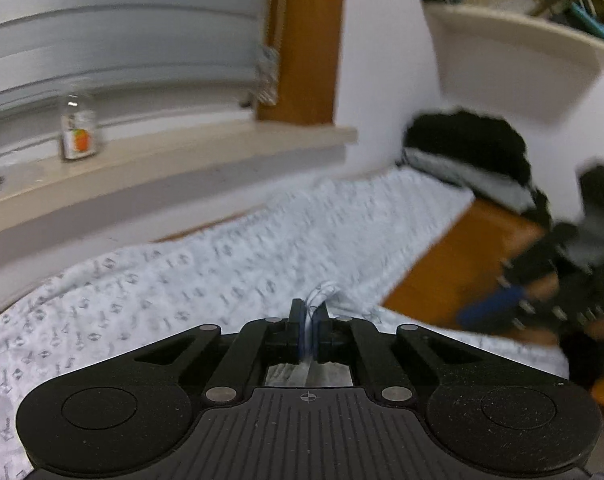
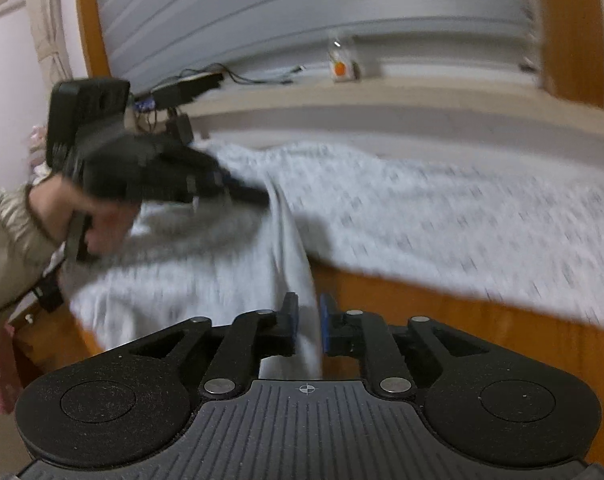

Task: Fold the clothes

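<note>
While the left hand-held gripper [image 1: 309, 334] has its jaws closed tight on a pinched ridge of the pale grey-white printed garment [image 1: 206, 264], the cloth lies spread over the orange-brown wooden desk [image 1: 458, 264] below the window sill, one edge hanging toward the near side. Right hand-held gripper [image 2: 307, 322]: jaws stand slightly apart with a fold of the same garment running between them; blur prevents judging whether the pads press on it, so it reads as a loose hold at best.

Judgement on the step: a fold is being drawn across. To do it well, keep both pinched points level and taut, carry the edge over to meet the opposite edge, and close the right jaws firmly before pulling, or the cloth may slip.

Writing: small clear bottle with an orange-marked label [image 1: 78, 130] on the sill; text unreadable. Garment print too blurred to read.
</note>
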`<move>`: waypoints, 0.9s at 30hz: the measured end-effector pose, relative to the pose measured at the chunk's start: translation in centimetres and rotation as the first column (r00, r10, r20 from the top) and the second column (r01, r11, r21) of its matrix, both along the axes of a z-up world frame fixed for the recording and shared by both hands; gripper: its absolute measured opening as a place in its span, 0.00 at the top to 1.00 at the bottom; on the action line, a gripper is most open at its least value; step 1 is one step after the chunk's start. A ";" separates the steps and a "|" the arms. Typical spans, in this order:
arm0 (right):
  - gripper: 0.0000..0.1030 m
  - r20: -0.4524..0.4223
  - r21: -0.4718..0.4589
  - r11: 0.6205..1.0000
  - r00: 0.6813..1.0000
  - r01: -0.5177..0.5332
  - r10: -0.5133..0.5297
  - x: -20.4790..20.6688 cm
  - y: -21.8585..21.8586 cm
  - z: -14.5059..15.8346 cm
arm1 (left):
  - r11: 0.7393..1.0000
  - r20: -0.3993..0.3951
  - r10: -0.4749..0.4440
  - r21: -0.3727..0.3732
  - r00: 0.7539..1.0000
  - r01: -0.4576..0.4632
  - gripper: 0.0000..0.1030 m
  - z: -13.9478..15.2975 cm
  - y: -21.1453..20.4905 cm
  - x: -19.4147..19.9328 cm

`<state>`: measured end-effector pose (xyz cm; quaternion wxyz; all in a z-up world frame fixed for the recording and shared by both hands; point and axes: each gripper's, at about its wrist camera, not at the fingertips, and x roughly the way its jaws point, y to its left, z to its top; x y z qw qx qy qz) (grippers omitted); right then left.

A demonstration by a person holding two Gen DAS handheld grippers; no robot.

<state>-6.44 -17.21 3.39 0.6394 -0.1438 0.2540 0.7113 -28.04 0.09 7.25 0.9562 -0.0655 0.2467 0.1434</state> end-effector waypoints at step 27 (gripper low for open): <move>0.98 0.084 -0.020 0.994 0.991 0.108 -0.106 -0.8 -10.4 0.7 | 0.991 0.148 0.133 -0.044 0.980 -0.128 0.96 0.9 1.2 -0.3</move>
